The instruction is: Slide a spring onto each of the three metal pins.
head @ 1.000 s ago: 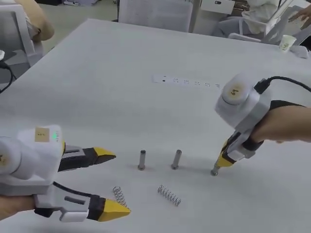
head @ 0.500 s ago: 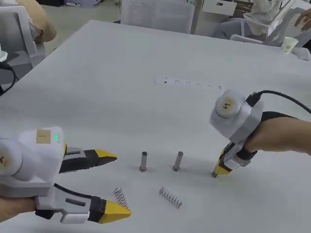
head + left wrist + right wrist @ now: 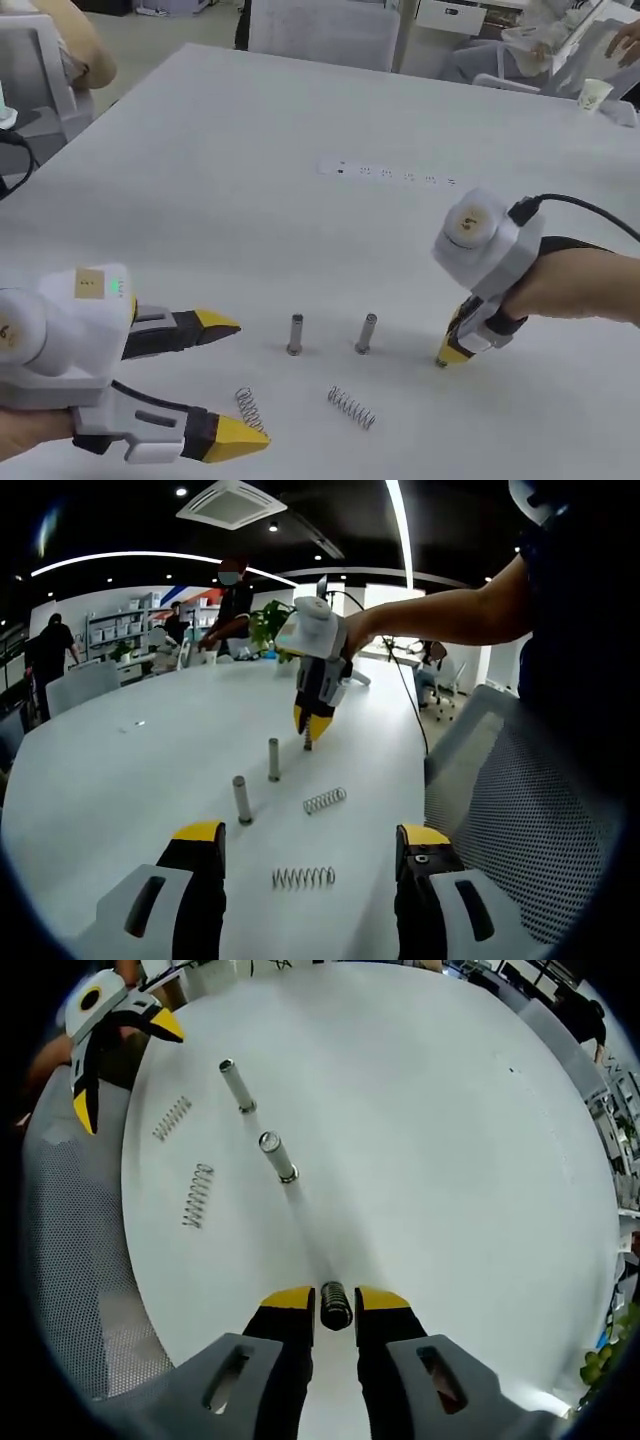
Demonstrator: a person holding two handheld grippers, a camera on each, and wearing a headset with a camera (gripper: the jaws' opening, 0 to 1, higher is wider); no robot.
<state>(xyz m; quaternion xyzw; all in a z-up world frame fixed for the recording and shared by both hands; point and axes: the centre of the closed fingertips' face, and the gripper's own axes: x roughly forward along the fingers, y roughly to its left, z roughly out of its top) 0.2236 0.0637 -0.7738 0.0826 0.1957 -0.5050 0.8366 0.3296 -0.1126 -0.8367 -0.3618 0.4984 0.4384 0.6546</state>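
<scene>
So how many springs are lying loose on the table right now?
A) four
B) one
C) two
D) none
C: one spring and a second spring lie flat on the table near the left gripper, while a third spring sits between the jaws of the right gripper.

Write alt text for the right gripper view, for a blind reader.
The right gripper pinches a spring between its yellow tips above a white table. Ahead stand two bare pins, with two loose springs lying beside them and the open left gripper beyond.
</scene>
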